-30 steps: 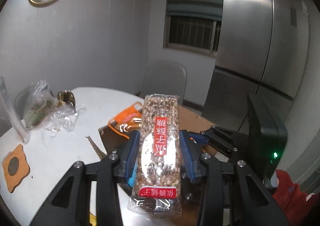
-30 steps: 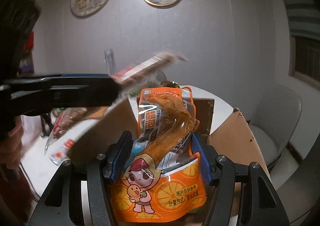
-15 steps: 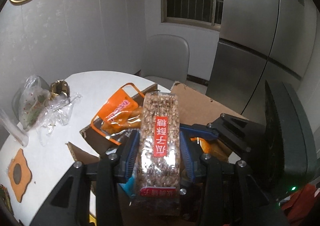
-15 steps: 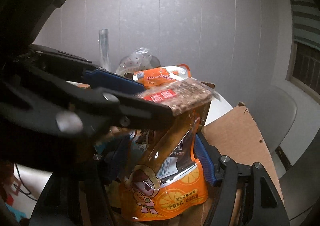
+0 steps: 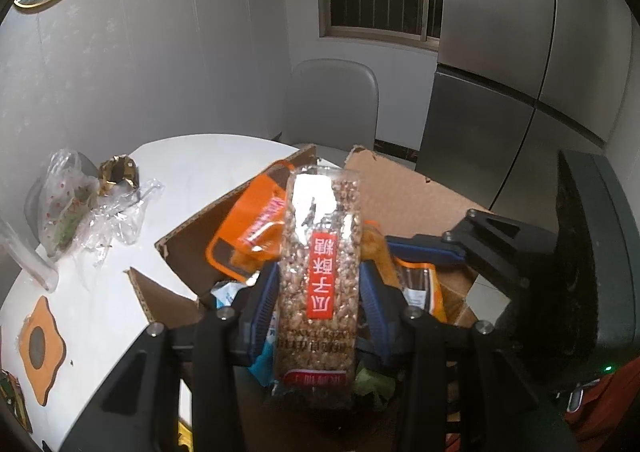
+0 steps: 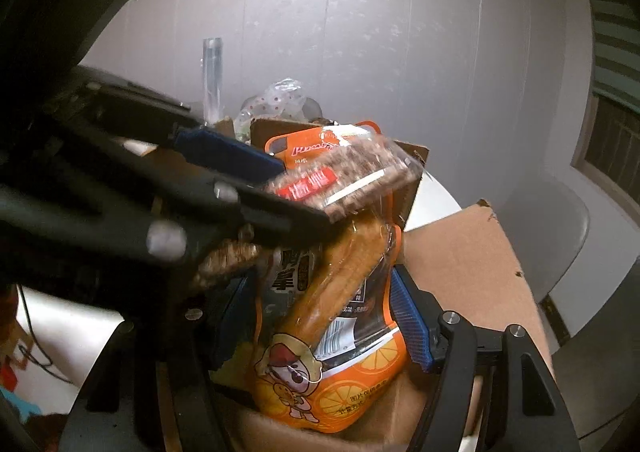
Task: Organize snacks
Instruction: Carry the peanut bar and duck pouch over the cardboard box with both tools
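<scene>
My left gripper (image 5: pixel 319 272) is shut on a clear-wrapped nut brittle bar (image 5: pixel 320 252) with a red label. It holds the bar over the open cardboard box (image 5: pixel 192 248), tilted down. In the right wrist view the left gripper (image 6: pixel 304 192) and the bar (image 6: pixel 348 176) cross in front of the orange pouch's top. The orange pouch (image 6: pixel 332 372) stands upright in the box (image 6: pixel 460 272) between the fingers of my right gripper (image 6: pixel 320 280). Its jaws have eased apart. The right pad (image 6: pixel 410 324) lies along the pouch's edge and the left pad sits in shadow, slightly off it.
The box sits on a round white table (image 5: pixel 192 164). Crumpled plastic bags (image 5: pixel 76 204), a clear tube (image 6: pixel 212 68) and an orange coaster (image 5: pixel 40 348) lie to the left. A grey chair (image 5: pixel 332 104) and a steel fridge (image 5: pixel 500 72) stand beyond.
My left gripper has brought the bar down and across, from beside the box to over the orange pouch. The right fingers have spread slightly around the pouch.
</scene>
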